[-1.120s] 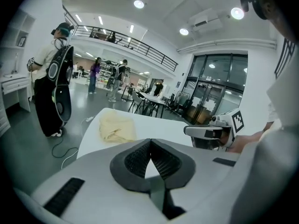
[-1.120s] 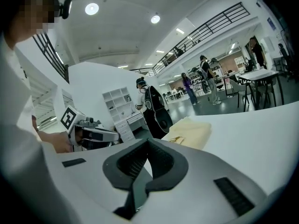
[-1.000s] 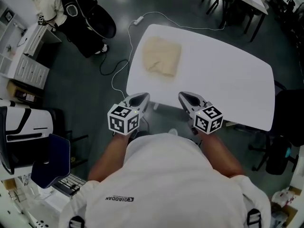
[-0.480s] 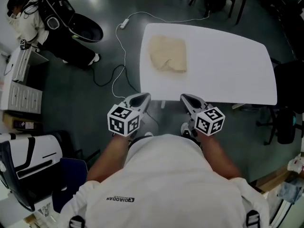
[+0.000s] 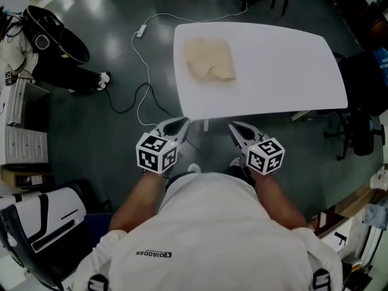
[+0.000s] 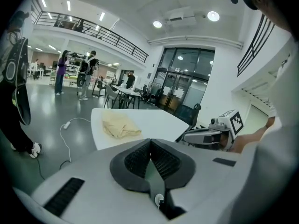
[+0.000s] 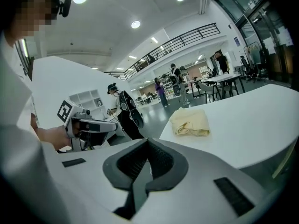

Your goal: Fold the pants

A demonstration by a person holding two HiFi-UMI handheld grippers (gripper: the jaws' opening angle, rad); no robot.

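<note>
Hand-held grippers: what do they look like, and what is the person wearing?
The left hand-held gripper and right hand-held gripper are white shells with pointed jaws, black ribbed pads and a cube of black-and-white square markers each. The person wears a white short-sleeved shirt.

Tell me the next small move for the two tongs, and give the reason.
Probably bring the left tongs and right tongs forward over the table toward the pants. Both are shut and empty, held over the floor short of the table's near edge, while the pants lie crumpled on its left part, untouched.
</note>
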